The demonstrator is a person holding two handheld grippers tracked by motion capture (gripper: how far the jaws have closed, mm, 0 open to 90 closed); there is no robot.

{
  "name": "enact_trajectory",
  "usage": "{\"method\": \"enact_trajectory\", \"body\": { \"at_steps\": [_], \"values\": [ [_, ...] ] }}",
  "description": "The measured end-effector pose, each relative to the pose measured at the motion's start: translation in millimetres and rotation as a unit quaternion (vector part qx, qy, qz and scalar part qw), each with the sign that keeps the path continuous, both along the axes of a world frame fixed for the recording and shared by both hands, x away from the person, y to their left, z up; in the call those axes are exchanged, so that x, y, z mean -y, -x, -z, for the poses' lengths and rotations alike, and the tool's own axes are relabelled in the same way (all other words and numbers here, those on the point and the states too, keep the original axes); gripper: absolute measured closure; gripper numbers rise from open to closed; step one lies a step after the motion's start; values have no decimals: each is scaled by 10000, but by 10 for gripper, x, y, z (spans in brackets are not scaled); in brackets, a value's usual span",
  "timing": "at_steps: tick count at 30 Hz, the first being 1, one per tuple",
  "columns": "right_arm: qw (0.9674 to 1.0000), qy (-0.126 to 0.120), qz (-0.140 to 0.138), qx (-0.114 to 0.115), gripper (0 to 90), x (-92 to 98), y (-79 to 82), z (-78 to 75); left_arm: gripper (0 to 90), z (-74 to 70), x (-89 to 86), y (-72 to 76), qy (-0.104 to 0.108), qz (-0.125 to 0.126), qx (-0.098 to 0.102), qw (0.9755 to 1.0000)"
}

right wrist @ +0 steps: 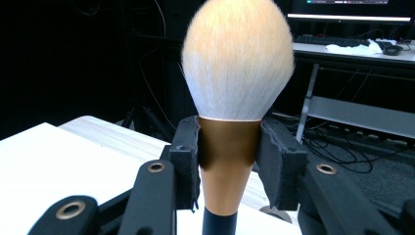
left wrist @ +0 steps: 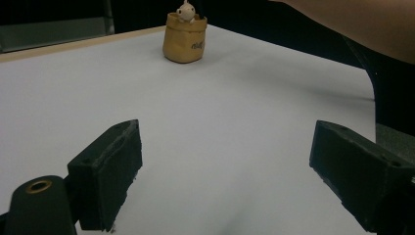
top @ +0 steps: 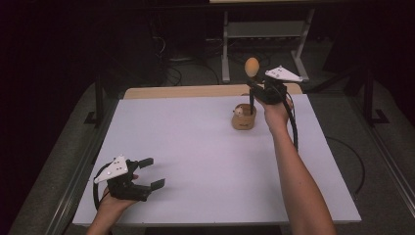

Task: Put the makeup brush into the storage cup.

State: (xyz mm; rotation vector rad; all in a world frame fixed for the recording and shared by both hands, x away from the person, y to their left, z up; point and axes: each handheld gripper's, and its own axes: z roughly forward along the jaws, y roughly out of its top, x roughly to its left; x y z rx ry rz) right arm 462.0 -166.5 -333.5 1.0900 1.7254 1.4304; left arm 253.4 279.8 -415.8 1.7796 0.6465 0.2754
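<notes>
The bench (top: 195, 156) has a flat white top, and a strip of light wood shows along its far edge. One thing stands on it: a small tan pot (top: 243, 119), shaped like a little sack, near the far side and a bit to the right. A tiny pale toy figure (left wrist: 186, 11) peeks out of the pot's open top. The pot has dark writing on its side, too small to read. Under the bench is a dark grey floor (top: 381, 147) with black cables lying on it.

The left tool (top: 149, 173) rests low near the person, its jaws spread wide. The right tool (top: 258, 86) is raised on an outstretched arm, jaws clamped.
</notes>
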Motion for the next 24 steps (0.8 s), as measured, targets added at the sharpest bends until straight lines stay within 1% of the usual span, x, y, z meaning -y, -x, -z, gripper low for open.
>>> {"method": "enact_trajectory", "body": {
  "at_steps": [11,12,15,24],
  "values": [
    [9999,114,10,-120,614,-37,-78,107,118,-1,-3,0,-8,-1,2,10000],
    [9998,124,8,-138,614,-38,-83,114,118,-2,-9,-3,-55,12,18,10000],
    [9997,142,7,-179,614,-48,-99,142,118,-1,-3,0,-10,-1,2,10000],
    [9994,225,-16,-261,614,-86,-130,198,118,-2,-7,-1,-15,-1,14,10000]
  ]
}}
